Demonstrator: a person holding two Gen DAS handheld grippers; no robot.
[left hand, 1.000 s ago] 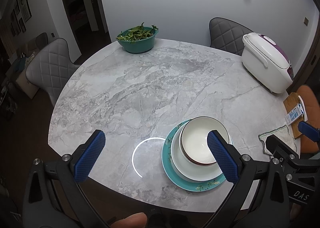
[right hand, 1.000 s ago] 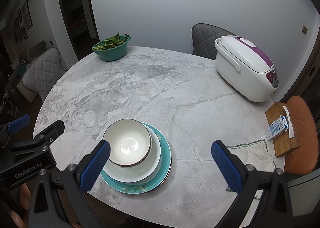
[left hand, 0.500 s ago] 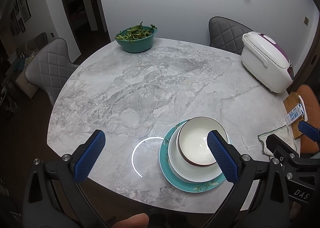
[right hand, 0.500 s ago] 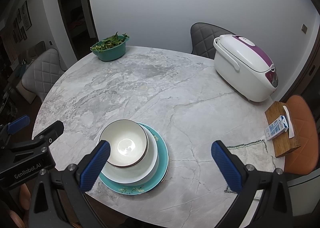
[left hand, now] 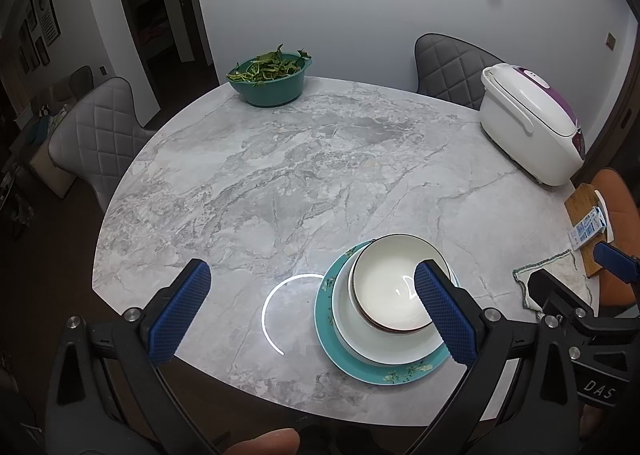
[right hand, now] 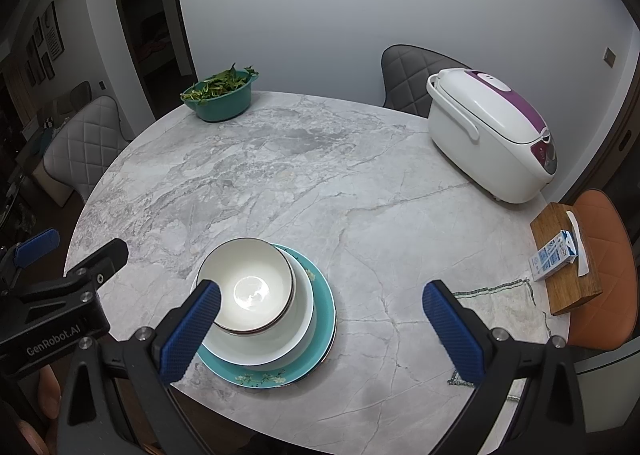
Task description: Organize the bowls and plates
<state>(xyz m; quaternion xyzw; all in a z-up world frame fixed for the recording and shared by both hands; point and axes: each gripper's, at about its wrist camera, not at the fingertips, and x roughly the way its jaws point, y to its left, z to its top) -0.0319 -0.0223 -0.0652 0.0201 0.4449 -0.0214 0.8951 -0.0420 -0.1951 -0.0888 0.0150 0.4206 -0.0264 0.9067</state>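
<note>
A stack stands near the front edge of the round marble table: a white bowl with a dark rim in a larger white bowl on a teal flowered plate. My left gripper is open and empty above the table's front, its right finger over the stack. My right gripper is open and empty, its left finger over the stack's left side.
A teal bowl of greens sits at the far edge. A white and purple rice cooker stands at the right. A cloth, a wooden board with a small carton, and chairs ring the table.
Both grippers have drawn back and slightly up from the table; the stack sits a little lower and farther in both views. Nothing on the table has moved.
</note>
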